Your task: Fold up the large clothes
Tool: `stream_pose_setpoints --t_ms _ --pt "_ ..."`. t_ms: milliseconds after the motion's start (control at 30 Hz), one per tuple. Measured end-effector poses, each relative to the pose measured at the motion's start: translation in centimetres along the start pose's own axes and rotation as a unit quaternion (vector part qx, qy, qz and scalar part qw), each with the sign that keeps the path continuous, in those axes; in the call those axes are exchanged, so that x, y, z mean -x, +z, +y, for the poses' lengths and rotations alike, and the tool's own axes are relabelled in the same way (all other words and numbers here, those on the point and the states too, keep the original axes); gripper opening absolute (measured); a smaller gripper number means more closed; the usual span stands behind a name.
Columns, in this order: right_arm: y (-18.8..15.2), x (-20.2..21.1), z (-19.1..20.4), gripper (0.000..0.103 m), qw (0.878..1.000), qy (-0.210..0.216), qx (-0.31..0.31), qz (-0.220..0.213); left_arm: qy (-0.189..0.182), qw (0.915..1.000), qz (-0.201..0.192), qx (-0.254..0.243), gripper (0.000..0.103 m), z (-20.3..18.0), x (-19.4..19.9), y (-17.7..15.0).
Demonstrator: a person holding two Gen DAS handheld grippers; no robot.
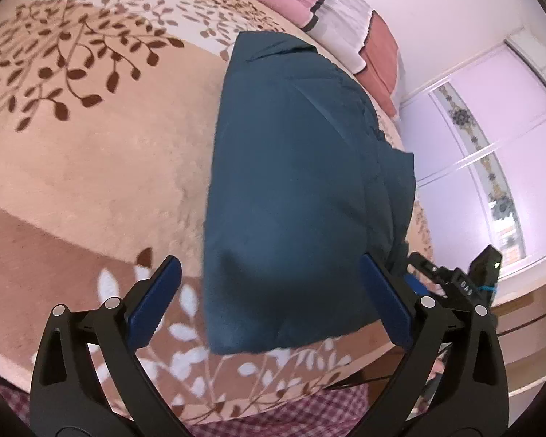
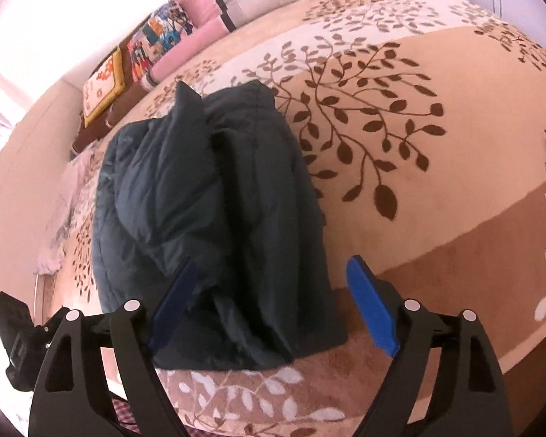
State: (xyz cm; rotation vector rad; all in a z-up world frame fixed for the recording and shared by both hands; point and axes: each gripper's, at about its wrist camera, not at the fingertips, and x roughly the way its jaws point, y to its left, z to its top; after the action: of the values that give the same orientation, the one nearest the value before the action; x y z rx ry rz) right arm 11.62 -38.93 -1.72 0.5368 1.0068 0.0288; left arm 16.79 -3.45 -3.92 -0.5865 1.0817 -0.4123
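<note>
Leaf-patterned bedspread (image 1: 90, 167) under folded blue jacket (image 1: 294, 189) | my left claw (image 1: 271, 287) gapes | my right claw (image 2: 273, 298) gapes, gripping nothing

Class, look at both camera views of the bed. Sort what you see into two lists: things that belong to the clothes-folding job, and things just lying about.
Belongs to the job:
- dark blue jacket, folded on the blanket
- left claw, open
- right claw, open

Just lying about:
- leaf-patterned blanket
- pink pillows
- patterned cushion
</note>
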Motion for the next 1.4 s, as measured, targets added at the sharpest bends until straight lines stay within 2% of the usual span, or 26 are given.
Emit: stream_pose_setpoints --t_ms 167,367,533,700,833,900,933,967,1000,1067,1200,1400 --pt "1.1 -1.9 -0.1 0.086 1.0 0.002 -0.005 0.018 -0.014 0.9999 0.005 -0.001 0.098 -0.4 -1.3 1.5" --pt "2.1 -4.2 -1.5 0.091 0.998 0.024 -0.036 0.044 -0.017 0.9997 0.015 -0.007 0.098 -0.2 -3.0 2.5" --pt "2.0 -6.0 -2.8 0.095 0.994 0.053 -0.063 0.065 -0.019 0.9989 0.042 -0.004 0.098 0.4 -5.3 2.5" --pt "1.4 -7.3 -4.0 0.096 0.988 0.096 -0.088 0.077 -0.03 0.999 0.034 -0.003 0.098 0.6 -5.8 2.1" --pt "0.8 -7.7 -4.4 0.096 0.986 0.11 -0.095 0.077 -0.028 0.9991 0.025 -0.018 0.098 0.3 -5.7 1.8" --pt "0.5 -7.5 -4.1 0.094 0.987 0.108 -0.088 0.077 -0.014 0.9989 0.012 -0.042 0.093 -0.4 -5.5 1.5" --pt "0.5 -7.5 -3.9 0.088 0.987 0.11 -0.086 0.078 0.001 0.998 0.009 -0.063 0.091 -1.0 -5.5 1.2" --pt "0.3 -7.5 -3.6 0.073 0.985 0.127 -0.084 0.081 0.012 0.997 0.007 -0.076 0.086 -1.4 -5.5 1.0" --pt "0.2 -7.7 -3.3 0.069 0.982 0.143 -0.085 0.088 0.019 0.9964 0.006 -0.083 0.082 -1.7 -5.5 0.9" --pt "-0.1 -7.8 -2.7 0.064 0.984 0.14 -0.074 0.086 0.029 0.9958 0.0 -0.087 0.075 -2.0 -5.3 0.9" --pt "-0.3 -7.7 -1.8 0.055 0.983 0.155 -0.059 0.079 0.058 0.9902 -0.019 -0.125 0.063 -2.9 -4.9 0.6" --pt "-0.9 -7.8 -0.6 0.053 0.98 0.175 -0.048 0.076 0.079 0.9823 -0.044 -0.164 0.059 -2.8 -3.4 0.9"
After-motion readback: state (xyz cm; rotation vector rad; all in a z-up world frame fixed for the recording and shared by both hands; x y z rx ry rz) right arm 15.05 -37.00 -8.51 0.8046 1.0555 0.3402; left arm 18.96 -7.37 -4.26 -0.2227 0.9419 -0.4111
